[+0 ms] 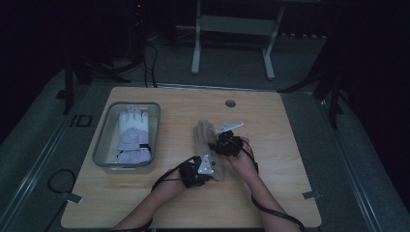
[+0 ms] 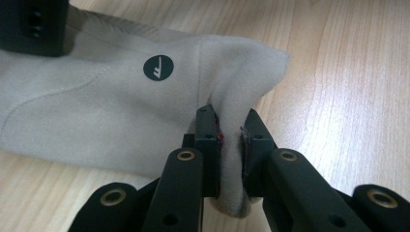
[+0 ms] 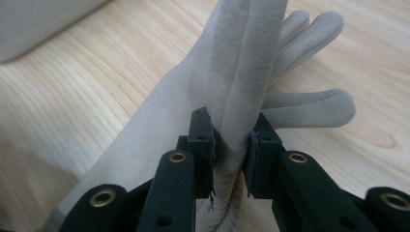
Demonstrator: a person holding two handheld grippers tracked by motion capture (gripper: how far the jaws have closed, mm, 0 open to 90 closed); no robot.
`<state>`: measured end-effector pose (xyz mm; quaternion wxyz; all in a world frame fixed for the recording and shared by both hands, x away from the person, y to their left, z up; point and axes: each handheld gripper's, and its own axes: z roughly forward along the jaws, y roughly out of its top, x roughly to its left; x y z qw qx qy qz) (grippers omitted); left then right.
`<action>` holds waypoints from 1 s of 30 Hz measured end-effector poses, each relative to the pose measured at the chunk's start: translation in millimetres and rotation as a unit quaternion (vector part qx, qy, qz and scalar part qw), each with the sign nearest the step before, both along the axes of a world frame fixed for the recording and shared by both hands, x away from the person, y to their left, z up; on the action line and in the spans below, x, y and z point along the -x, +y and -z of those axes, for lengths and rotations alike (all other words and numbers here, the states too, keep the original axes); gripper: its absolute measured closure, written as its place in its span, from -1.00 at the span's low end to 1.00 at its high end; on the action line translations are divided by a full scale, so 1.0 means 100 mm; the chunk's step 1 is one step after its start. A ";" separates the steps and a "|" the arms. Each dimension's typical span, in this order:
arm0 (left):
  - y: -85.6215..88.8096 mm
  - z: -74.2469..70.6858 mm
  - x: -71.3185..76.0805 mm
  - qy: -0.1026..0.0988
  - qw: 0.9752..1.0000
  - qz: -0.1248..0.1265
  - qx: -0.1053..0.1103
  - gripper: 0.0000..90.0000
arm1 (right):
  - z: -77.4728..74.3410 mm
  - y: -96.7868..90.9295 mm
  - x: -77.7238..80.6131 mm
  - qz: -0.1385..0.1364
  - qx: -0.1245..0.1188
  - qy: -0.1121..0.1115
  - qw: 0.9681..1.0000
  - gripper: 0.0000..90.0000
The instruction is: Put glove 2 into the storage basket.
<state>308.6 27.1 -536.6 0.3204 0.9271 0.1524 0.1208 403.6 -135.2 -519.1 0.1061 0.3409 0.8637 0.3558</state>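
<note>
Here, beige glove mid-table, clear of tray.

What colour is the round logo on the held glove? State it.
Dark with a white mark, on the beige glove; left gripper view.

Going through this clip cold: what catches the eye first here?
A beige glove lies mid-table, pinched at both ends: the left tongs are shut on a fold at its cuff, the right tongs on a bunched ridge near its fingers. To the left, a clear bin holds a pale lavender and white glove.
</note>
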 end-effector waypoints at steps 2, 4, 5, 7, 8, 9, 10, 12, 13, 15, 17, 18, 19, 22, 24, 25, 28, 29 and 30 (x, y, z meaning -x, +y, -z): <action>0.03 -0.07 -0.01 -0.002 1.000 0.003 -0.006 0.82 | -0.06 0.02 0.00 -0.001 -0.004 -0.002 1.000 0.69; 0.06 -0.14 -0.01 0.000 1.000 0.003 -0.008 0.82 | -0.13 0.06 0.00 -0.004 -0.008 -0.010 1.000 0.69; 0.09 -0.19 -0.01 -0.006 1.000 0.005 -0.014 0.82 | -0.15 0.07 0.00 -0.004 -0.010 -0.009 1.000 0.69; 0.13 -0.25 0.00 -0.005 1.000 0.006 -0.014 0.83 | -0.23 0.11 0.01 -0.006 -0.019 -0.012 1.000 0.69; 0.15 -0.29 0.00 -0.008 1.000 0.006 -0.015 0.83 | -0.25 0.12 0.01 -0.008 -0.022 -0.012 1.000 0.69; 0.18 -0.32 0.01 -0.010 1.000 0.006 -0.017 0.83 | -0.28 0.14 0.01 -0.007 -0.027 -0.015 1.000 0.69; 0.20 -0.35 0.01 -0.013 1.000 0.007 -0.021 0.83 | -0.31 0.15 0.01 -0.007 -0.029 -0.013 0.999 0.69; 0.24 -0.40 0.02 -0.017 1.000 0.006 -0.025 0.83 | -0.36 0.19 0.01 -0.008 -0.038 -0.015 0.999 0.69; 0.26 -0.43 0.03 -0.022 0.999 0.005 -0.027 0.83 | -0.39 0.22 0.00 -0.011 -0.039 -0.016 0.999 0.69; 0.28 -0.45 0.04 -0.024 0.999 0.004 -0.030 0.83 | -0.44 0.27 0.00 -0.009 -0.046 -0.017 0.999 0.69; 0.35 -0.54 0.05 -0.032 0.999 0.000 -0.033 0.84 | -0.50 0.32 -0.01 -0.006 -0.049 -0.020 0.999 0.69; 0.38 -0.58 0.06 -0.036 0.999 -0.001 -0.035 0.84 | -0.52 0.35 -0.01 -0.008 -0.050 -0.020 0.999 0.69; 0.42 -0.62 0.07 -0.040 0.999 -0.004 -0.036 0.84 | -0.55 0.39 -0.02 -0.008 -0.050 -0.022 0.999 0.69; 0.52 -0.70 0.09 -0.047 0.998 -0.009 -0.042 0.84 | -0.65 0.50 -0.04 -0.013 -0.053 -0.027 0.998 0.69; 0.60 -0.75 0.09 -0.053 0.997 -0.013 -0.048 0.84 | -0.69 0.58 -0.05 -0.019 -0.052 -0.030 0.998 0.69; 0.66 -0.78 0.10 -0.053 0.997 -0.017 -0.053 0.84 | -0.72 0.63 -0.06 -0.021 -0.052 -0.030 0.998 0.69; 0.80 -0.83 0.10 -0.052 0.996 -0.025 -0.061 0.84 | -0.78 0.82 -0.08 -0.032 -0.052 -0.031 0.998 0.69; 0.85 -0.84 0.10 -0.054 0.996 -0.029 -0.064 0.84 | -0.79 0.87 -0.09 -0.035 -0.051 -0.031 0.998 0.69; 0.91 -0.85 0.10 -0.053 0.996 -0.032 -0.065 0.84 | -0.81 0.94 -0.09 -0.037 -0.049 -0.034 0.998 0.69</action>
